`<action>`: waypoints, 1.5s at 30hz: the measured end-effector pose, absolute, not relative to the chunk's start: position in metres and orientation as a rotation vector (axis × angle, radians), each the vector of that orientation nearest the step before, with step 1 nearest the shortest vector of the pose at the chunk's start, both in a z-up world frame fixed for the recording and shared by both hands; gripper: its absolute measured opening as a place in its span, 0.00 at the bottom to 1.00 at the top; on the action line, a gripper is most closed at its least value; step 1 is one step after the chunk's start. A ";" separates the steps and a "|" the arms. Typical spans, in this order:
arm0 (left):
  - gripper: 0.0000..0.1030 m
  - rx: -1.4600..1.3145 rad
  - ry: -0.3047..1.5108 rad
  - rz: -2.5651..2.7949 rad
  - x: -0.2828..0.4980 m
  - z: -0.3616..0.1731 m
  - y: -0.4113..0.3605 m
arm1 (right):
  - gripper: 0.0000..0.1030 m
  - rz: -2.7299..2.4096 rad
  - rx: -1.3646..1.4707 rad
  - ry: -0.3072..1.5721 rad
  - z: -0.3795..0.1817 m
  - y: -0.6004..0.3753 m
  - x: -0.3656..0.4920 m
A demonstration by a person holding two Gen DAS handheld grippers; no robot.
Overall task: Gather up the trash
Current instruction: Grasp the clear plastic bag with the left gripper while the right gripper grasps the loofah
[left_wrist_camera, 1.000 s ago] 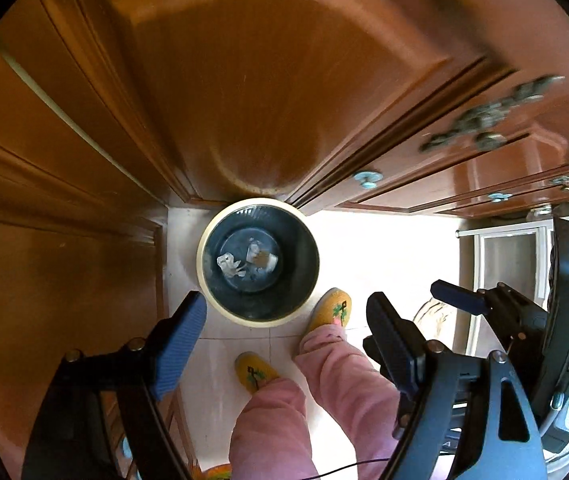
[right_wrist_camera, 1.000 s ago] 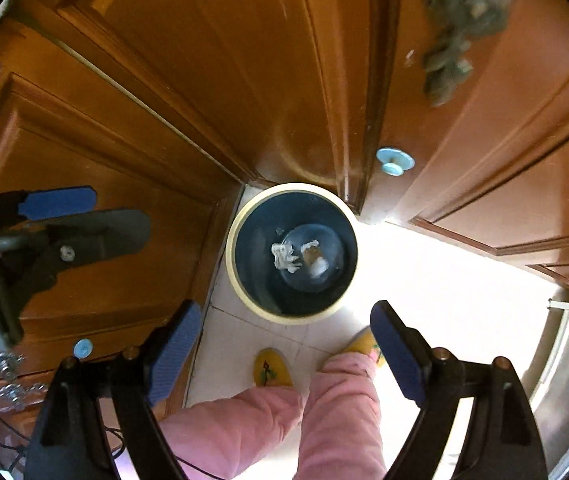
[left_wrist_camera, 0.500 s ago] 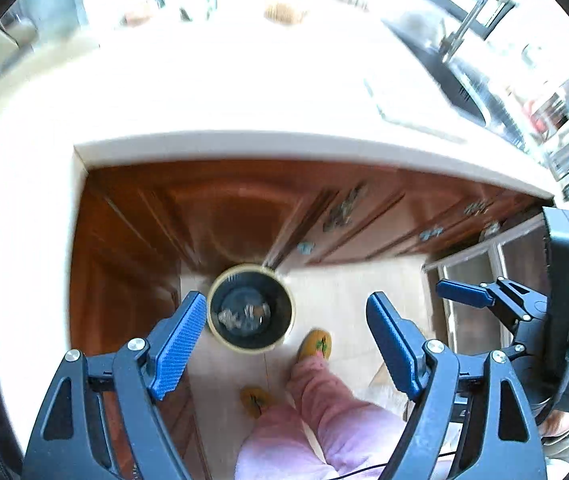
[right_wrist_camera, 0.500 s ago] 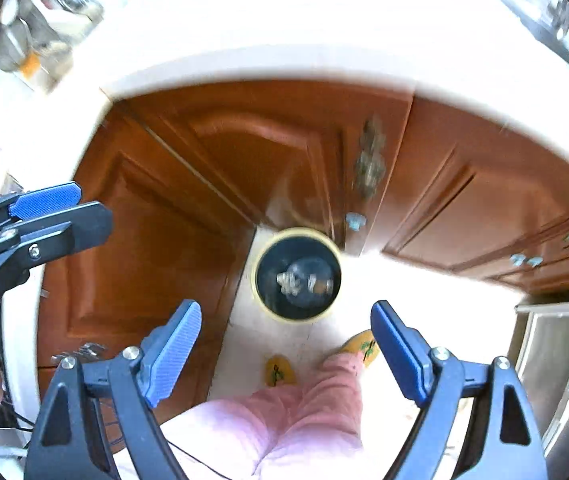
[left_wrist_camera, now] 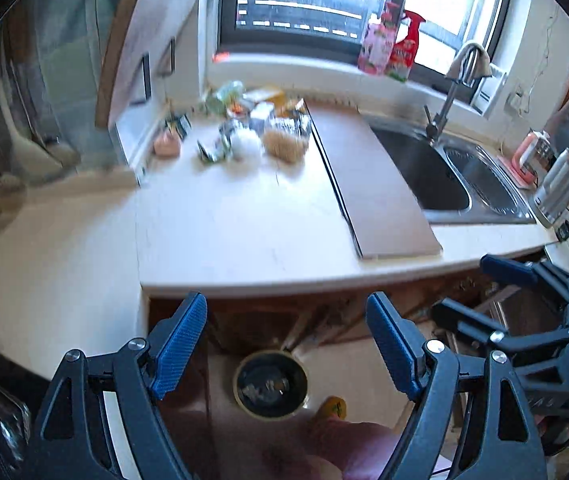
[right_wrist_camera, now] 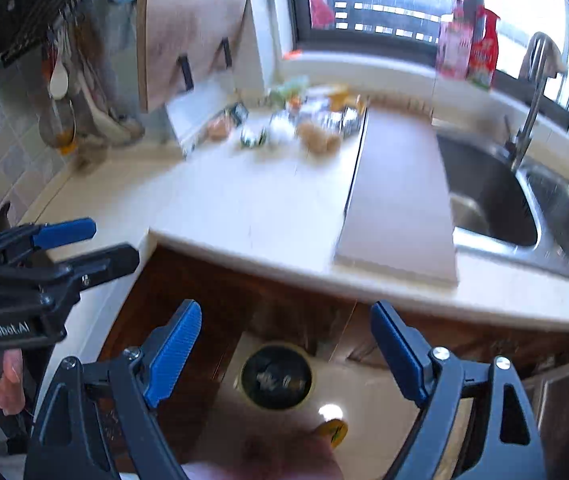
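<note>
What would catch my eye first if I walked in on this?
Probably the heap of litter at the back of the pale counter, below the window. Then the round bin on the floor by the wooden cupboards, scraps already inside, with both grippers' blue jaws wide open and empty above it.

Black hand-held gripper frames, blue pads, silver screws.

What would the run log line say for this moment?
left claw: open, empty | right claw: open, empty | trash bin: on floor, holds scraps | trash pile: on counter

Left gripper, jaws apart, above trash bin.
</note>
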State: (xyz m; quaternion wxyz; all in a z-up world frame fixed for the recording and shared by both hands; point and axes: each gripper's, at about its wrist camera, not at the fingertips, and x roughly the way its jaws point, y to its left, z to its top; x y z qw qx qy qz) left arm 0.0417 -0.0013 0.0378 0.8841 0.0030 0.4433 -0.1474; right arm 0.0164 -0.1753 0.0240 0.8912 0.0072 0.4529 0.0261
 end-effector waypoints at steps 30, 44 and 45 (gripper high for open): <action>0.69 -0.160 1.117 -0.086 0.356 -0.045 -0.039 | 0.72 0.357 -0.048 1.176 -0.062 -0.255 0.374; 0.64 -0.160 1.184 -0.086 0.402 -0.078 -0.044 | 0.41 0.482 0.005 1.316 -0.127 -0.247 0.415; 0.64 -0.157 1.189 -0.087 0.405 -0.080 -0.045 | 0.40 0.485 0.019 1.313 -0.126 -0.249 0.414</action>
